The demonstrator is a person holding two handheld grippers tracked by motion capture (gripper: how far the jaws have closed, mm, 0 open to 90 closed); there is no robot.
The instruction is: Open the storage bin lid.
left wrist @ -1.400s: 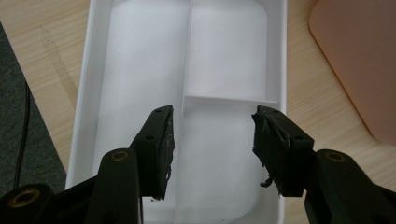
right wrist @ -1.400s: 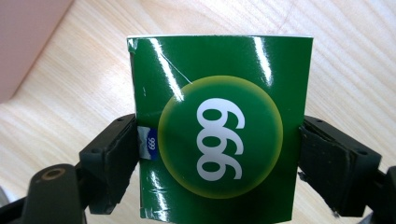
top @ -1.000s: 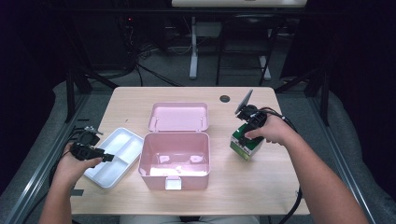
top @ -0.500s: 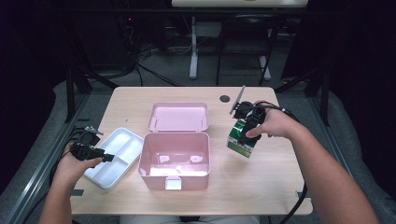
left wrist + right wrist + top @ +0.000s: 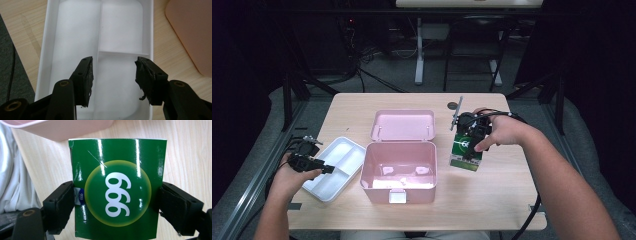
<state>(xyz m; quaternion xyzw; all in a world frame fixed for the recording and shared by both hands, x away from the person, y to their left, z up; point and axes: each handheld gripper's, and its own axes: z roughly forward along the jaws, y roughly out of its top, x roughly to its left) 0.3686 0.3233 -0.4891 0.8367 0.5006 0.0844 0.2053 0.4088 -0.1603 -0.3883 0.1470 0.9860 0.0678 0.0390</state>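
Note:
A green box (image 5: 117, 187) printed "999" sits clamped between the jaws of my right gripper (image 5: 117, 202). In the high view the green box (image 5: 465, 154) hangs above the table just right of the open pink box (image 5: 398, 170), with the right gripper (image 5: 472, 137) shut on it. My left gripper (image 5: 113, 78) stands open over the near compartment of a white divided tray (image 5: 100, 30), nothing between its jaws. From above, the left gripper (image 5: 328, 169) rests at the tray (image 5: 337, 167) on the table's left side.
The pink box's lid (image 5: 402, 125) lies open behind it. A small dark round disc (image 5: 452, 105) sits on the table near the back. The table's front edge lies close below the pink box. A pink lid corner (image 5: 192, 32) shows to the right of the tray.
My right gripper has carried the green box up and to the left, closer to the pink box. The left gripper has stayed at the tray.

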